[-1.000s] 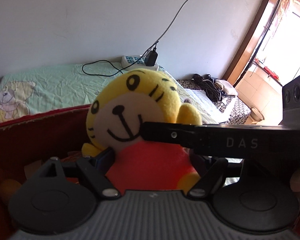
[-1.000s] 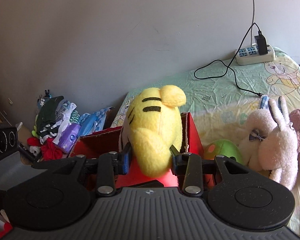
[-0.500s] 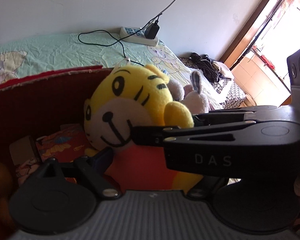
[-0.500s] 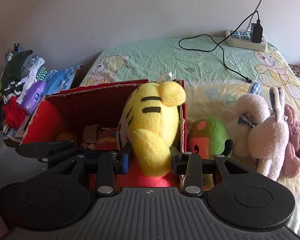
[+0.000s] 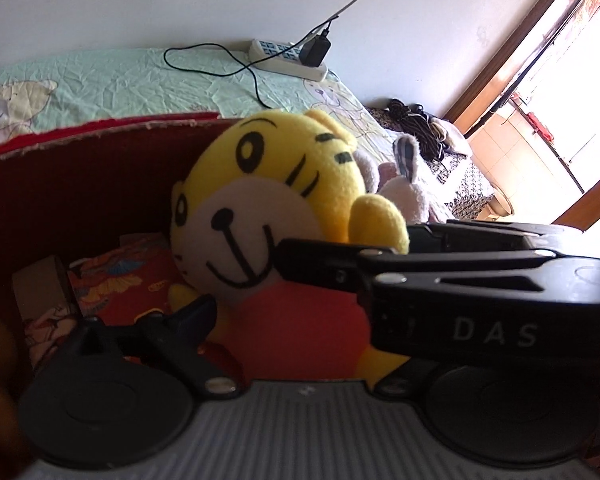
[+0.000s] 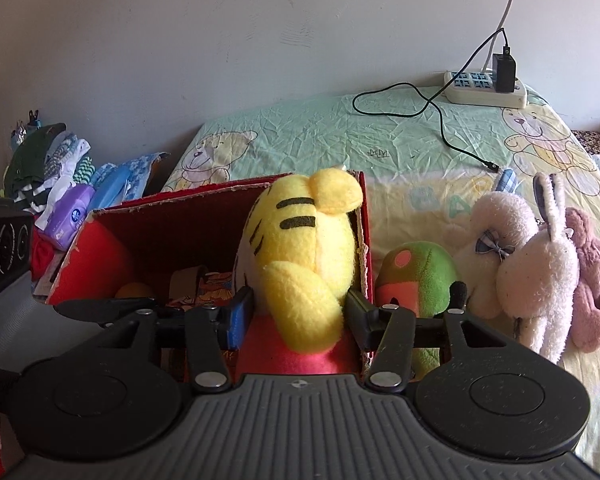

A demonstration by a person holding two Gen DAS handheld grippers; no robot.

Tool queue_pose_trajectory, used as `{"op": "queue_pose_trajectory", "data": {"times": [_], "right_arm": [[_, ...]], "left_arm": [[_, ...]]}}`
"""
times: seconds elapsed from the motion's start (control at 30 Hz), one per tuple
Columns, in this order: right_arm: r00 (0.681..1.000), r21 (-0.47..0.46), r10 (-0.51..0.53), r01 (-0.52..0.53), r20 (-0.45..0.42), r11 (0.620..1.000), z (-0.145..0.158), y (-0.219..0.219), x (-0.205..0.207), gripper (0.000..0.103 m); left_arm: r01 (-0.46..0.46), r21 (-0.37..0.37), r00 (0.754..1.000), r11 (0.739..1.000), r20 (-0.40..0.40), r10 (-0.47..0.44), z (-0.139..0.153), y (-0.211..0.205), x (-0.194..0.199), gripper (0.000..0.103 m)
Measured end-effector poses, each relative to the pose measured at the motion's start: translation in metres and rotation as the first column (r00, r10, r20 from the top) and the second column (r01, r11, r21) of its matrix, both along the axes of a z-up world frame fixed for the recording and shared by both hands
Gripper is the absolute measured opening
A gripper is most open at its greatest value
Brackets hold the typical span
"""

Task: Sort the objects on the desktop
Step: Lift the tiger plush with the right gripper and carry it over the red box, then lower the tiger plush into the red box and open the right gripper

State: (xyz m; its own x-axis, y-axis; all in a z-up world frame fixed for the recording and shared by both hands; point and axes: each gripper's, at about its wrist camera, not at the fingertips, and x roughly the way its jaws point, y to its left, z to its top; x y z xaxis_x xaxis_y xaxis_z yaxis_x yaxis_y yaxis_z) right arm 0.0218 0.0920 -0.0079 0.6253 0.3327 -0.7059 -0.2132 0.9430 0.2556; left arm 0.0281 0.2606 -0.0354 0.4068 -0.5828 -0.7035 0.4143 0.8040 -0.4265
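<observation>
A yellow tiger plush (image 5: pixel 260 208) with a red body sits upright against the right wall inside a red cardboard box (image 5: pixel 100 132). My left gripper (image 5: pixel 292 332) is shut on its red body from the front; the right finger is hidden behind the other gripper. From behind, my right gripper (image 6: pixel 300 312) is shut on the plush (image 6: pixel 300 232) at its arm and side, over the box (image 6: pixel 180 200). The right gripper's black frame (image 5: pixel 480 280) crosses the left wrist view. A left finger (image 6: pixel 100 306) shows in the right wrist view.
A patterned packet (image 5: pixel 120 280) and an orange ball (image 6: pixel 134 290) lie in the box. Right of it on the bed are a green plush (image 6: pixel 420 276), white rabbit plushes (image 6: pixel 532 272) and a pink one (image 6: pixel 592 272). A power strip (image 6: pixel 484 88) lies by the wall; clothes and packs (image 6: pixel 68 208) are piled left.
Both grippers have brought the tiger plush down from above the box into it. The right gripper's fingers stand slightly wider apart than half a second ago.
</observation>
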Motion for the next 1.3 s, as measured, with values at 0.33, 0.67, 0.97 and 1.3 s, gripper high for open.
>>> {"op": "queue_pose_trajectory", "data": {"times": [0.33, 0.67, 0.97, 1.3], "right_arm": [[0.998, 0.033, -0.037, 0.035, 0.051, 0.999, 0.005, -0.004, -0.002, 0.037], [0.998, -0.010, -0.023, 0.023, 0.055, 1.000, 0.000, -0.005, 0.000, 0.036], [0.998, 0.006, -0.029, 0.028, 0.053, 1.000, -0.004, -0.005, -0.002, 0.036], [0.997, 0.025, -0.050, 0.048, 0.060, 0.999, -0.007, -0.006, -0.004, 0.034]], "left_arm": [[-0.039, -0.020, 0.999, 0.999, 0.004, 0.039, 0.012, 0.006, -0.010, 0.096], [-0.102, 0.004, 0.995, 0.995, -0.013, 0.102, 0.010, 0.013, -0.012, 0.096], [-0.113, 0.068, 0.993, 0.991, -0.032, 0.115, 0.004, 0.004, -0.007, 0.099], [-0.121, 0.105, 0.992, 0.987, -0.032, 0.125, 0.001, 0.000, -0.008, 0.102]]}}
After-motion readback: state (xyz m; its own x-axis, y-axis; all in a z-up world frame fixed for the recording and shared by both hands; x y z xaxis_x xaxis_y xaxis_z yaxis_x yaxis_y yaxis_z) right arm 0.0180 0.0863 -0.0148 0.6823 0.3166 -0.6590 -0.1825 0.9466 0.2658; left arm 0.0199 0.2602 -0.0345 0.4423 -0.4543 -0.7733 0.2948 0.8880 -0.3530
